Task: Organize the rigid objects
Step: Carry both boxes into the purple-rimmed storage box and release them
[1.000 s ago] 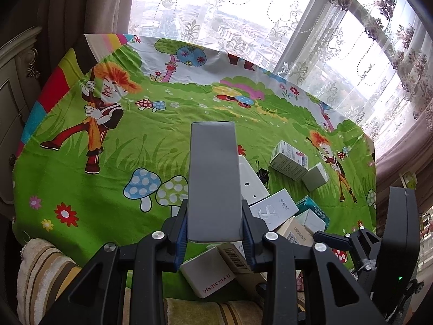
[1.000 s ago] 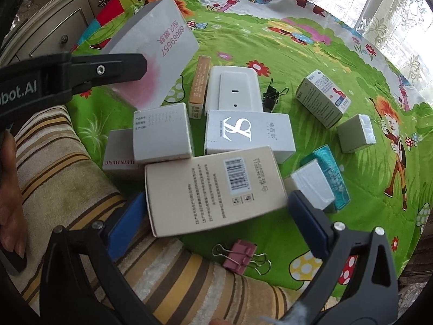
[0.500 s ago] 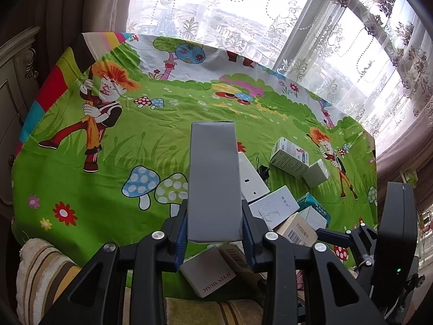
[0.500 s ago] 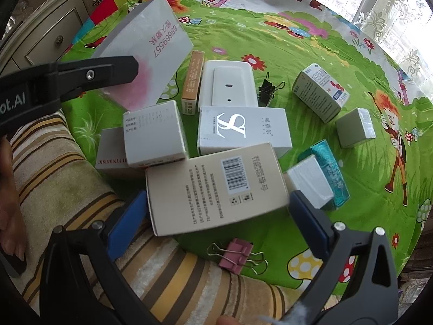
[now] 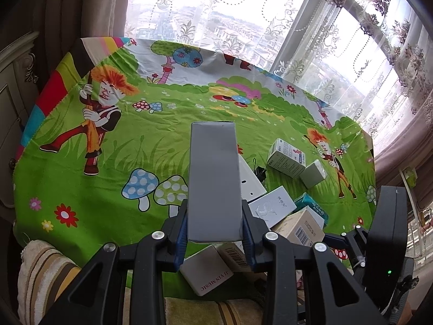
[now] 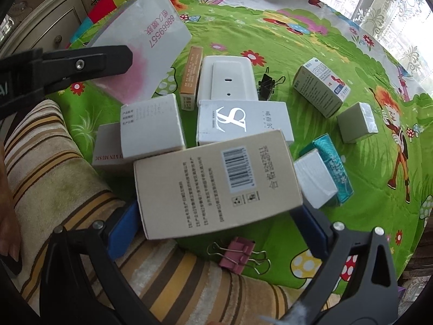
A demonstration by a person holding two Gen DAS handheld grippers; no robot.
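Between left gripper (image 5: 215,237) fingers, tall grey-faced box (image 5: 213,181), pink-printed side

Light: bright daylight through the window (image 5: 270,27) and lace curtains (image 5: 351,62)
Glare: panes blown out to white; sheen on the white box face (image 6: 151,35)
Shadows: soft, short, beneath the boxes
Dim areas: dark corners, cabinet (image 5: 16,94) side murky
Distortion: strong fisheye bending at the rims, black vignette
Focus: centre sharp, lower edges slightly smeared

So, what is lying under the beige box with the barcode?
The beige barcode box overlaps the white logo box and the white label box. Whatever lies beneath its middle is covered and cannot be seen.
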